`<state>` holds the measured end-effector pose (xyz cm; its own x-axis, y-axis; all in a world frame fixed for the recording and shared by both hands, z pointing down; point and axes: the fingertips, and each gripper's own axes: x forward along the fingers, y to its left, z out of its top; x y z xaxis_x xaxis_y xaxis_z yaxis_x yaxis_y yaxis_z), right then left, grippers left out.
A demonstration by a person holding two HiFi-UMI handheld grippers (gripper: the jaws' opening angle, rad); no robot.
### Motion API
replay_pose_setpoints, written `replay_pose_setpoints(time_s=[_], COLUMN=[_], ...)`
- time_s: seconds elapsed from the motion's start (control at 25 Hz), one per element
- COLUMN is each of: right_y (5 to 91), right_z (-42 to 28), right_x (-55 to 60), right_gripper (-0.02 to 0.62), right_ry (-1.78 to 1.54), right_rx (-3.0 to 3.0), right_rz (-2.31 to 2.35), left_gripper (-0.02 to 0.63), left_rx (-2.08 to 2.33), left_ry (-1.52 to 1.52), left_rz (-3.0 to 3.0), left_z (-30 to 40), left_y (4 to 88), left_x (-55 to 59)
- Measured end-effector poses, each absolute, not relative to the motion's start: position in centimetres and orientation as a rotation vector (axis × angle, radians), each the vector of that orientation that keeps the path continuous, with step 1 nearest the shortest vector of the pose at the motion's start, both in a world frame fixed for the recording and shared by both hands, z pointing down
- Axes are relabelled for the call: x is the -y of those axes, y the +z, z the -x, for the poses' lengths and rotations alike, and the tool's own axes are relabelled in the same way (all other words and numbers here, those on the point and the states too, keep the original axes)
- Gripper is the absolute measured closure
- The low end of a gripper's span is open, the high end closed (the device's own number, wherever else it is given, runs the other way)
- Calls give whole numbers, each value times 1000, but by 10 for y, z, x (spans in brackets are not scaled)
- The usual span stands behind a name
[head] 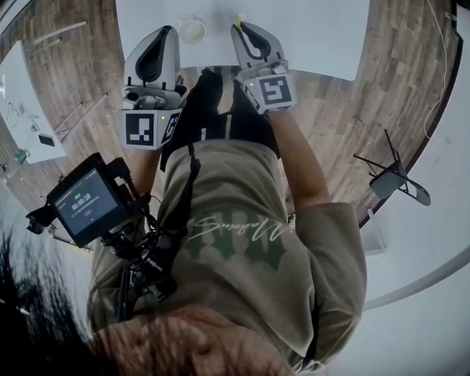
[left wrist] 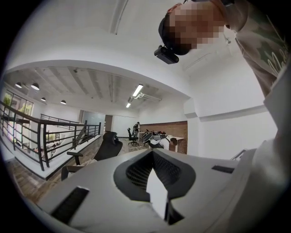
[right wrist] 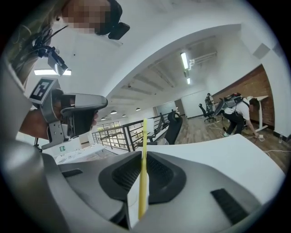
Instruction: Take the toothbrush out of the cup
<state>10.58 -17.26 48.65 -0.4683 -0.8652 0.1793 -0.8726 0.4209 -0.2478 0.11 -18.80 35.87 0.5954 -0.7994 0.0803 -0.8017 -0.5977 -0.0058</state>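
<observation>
In the head view the white cup (head: 192,31) stands on the white table (head: 316,37), between my two grippers. My right gripper (head: 241,28) is just right of the cup, with the yellow toothbrush (head: 239,17) sticking out past its tips. The right gripper view shows that toothbrush (right wrist: 143,182) clamped upright between the jaws of the right gripper (right wrist: 144,154), clear of the cup. My left gripper (head: 167,29) hangs just left of the cup. In the left gripper view the left gripper (left wrist: 153,152) is shut with nothing in it. The cup is hidden in both gripper views.
A folding chair (head: 396,180) stands on the wood floor to the right. Another white desk (head: 22,110) lies at the far left. A screen device (head: 88,205) hangs at the person's chest. A black office chair (left wrist: 107,148) and a railing (left wrist: 41,136) stand beyond the table.
</observation>
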Motion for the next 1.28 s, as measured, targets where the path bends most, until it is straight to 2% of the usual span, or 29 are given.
replay_pose_setpoints(time_s=[0.76,1.08,1.28], right_y=[541,620,642], right_z=[-117,-146,-148], right_x=[167,180,181], right_gripper=[563,551,551], right_ry=[554,611,635], right_rx=[2464,2373,2316], right_rz=[-1686,-1637,-1660], left_gripper=[615,615,615], left_rx=[1367,1294,1299], left_ry=[-29,-43,-58], left_rz=[-2909,-2930,-2950], left_z=[-10,-57,-54], left_y=[343,400,406], left_x=[182,181,181])
